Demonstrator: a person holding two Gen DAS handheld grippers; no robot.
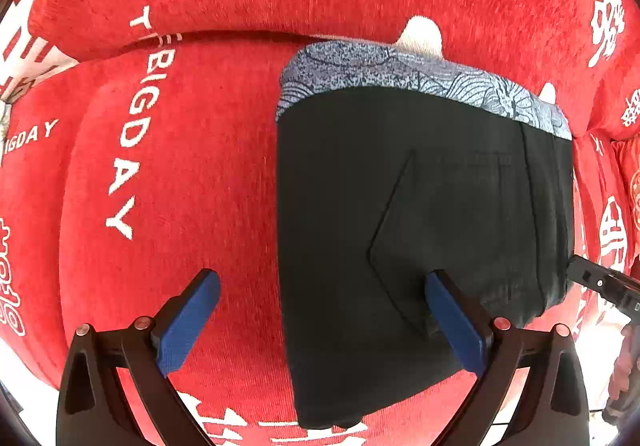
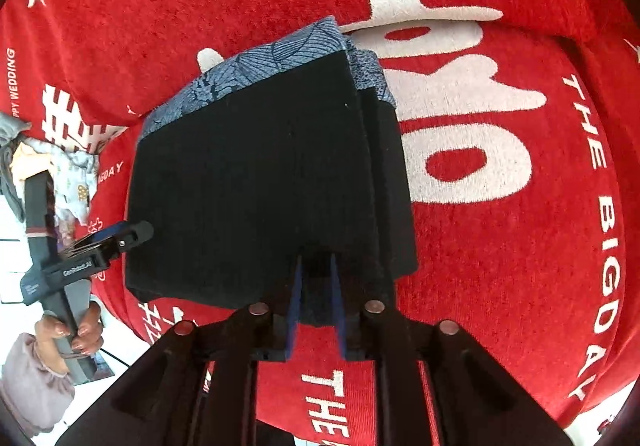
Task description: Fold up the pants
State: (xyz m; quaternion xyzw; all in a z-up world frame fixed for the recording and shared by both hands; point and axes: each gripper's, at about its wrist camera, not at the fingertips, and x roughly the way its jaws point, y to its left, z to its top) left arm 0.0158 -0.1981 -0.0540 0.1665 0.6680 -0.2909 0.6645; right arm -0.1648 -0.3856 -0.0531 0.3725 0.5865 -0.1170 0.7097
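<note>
Where cover (image 2: 520, 206) reads "THE BIGDAY", pants (image 2: 256, 182) folded

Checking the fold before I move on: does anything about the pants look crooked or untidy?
Mostly tidy. The pants lie folded on the red cover, but the layers stagger along one side edge. The right gripper pinches the near edge.

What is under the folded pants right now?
Beneath the black pants lies a blue patterned cloth, only its far strip showing, on the red sofa cover. The rest is covered.
</note>
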